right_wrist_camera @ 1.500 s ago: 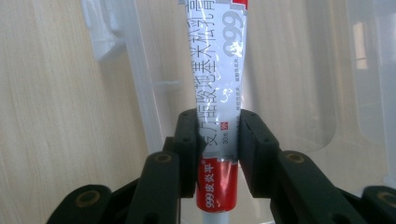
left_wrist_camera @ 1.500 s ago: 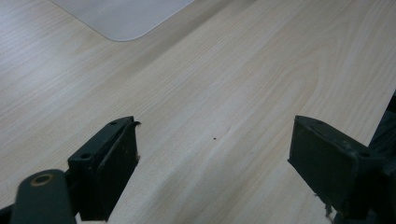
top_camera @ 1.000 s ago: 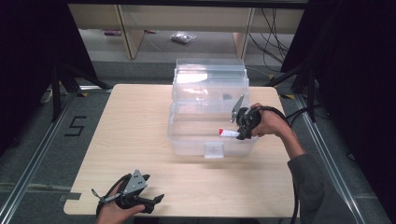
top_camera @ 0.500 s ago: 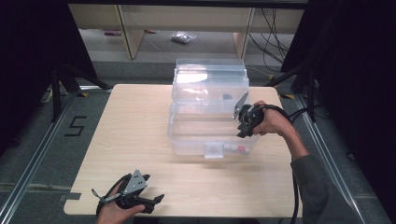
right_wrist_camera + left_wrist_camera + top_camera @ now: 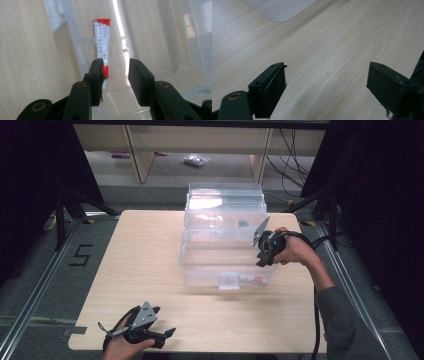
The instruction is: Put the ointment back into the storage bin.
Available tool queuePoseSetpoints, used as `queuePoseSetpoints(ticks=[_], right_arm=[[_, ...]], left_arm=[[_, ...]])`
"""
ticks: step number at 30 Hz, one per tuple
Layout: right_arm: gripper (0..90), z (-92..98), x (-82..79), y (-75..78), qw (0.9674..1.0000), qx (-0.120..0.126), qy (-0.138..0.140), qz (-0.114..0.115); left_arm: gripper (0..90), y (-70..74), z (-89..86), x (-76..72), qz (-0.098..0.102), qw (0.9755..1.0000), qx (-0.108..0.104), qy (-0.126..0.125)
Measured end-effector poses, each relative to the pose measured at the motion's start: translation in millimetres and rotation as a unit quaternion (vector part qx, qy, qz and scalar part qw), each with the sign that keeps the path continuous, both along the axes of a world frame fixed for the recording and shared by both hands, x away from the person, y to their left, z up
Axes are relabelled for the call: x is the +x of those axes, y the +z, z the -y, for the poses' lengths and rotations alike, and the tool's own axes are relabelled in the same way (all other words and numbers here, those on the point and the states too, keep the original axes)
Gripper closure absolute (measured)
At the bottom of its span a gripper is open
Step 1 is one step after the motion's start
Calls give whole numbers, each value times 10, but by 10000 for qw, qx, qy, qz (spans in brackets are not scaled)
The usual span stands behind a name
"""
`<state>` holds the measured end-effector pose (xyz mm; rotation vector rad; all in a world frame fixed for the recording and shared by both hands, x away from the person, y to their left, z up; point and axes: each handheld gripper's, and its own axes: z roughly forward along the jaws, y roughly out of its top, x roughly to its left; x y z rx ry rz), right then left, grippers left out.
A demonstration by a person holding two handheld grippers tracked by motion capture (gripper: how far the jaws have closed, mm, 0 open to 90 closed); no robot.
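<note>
One red-and-white tube (image 5: 101,50) is seen lying inside the clear plastic bin (image 5: 200,270), against its near wall. The right hand-held gripper (image 5: 115,75) is held above it, jaws parted and empty; a clean lift out seems best. The left hand-held gripper (image 5: 327,85) is held open over the table (image 5: 337,37).

a bin (image 5: 200,265) stood on the table (image 5: 130,270) right of the frame's centre, and its raised lid (image 5: 225,205) stood behind it, toward the top of the frame. a tube (image 5: 254,279) lay inside the bin at its lower right, beside the front wall. the right gripper (image 5: 263,251) hung at the bin's right edge, above the tube. the left gripper (image 5: 162,336) sat at the lower left of the frame near the table's front edge, well apart from the bin.
</note>
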<state>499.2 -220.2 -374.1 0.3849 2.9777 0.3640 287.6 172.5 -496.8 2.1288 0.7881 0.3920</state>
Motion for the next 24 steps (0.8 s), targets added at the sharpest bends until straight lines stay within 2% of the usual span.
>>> queuePoseSetpoints(ticks=[1,8,12,14,16,18,20,21,23,24], right_arm=[[645,2,10,-2,10000,11,79,18],[640,53,-19,46,10000,59,-41,44],[636,99,-49,97,9998,154,7,91],[622,122,-86,125,9997,126,-172,111],[612,133,-94,140,9997,128,-166,142],[600,165,-136,177,9993,169,-299,155],[594,175,-137,180,9993,238,-206,185],[584,193,-175,192,9988,289,-360,166],[573,204,-168,188,9991,319,-157,246],[563,204,-195,193,9991,265,-306,158]], left_arm=[[151,0,-1,1,2,10000,4,-3],[151,-5,1,2,17,10000,-11,10],[151,-5,2,2,18,10000,-8,13],[151,-1,-2,2,5,10000,7,3],[151,0,-2,2,7,10000,9,5],[151,-2,-2,4,34,10000,7,21],[151,-2,-1,3,32,10000,1,22],[151,0,3,-1,9,10000,-25,16],[151,0,4,-3,18,10000,-41,12],[151,2,2,-2,24,10000,-33,6]])
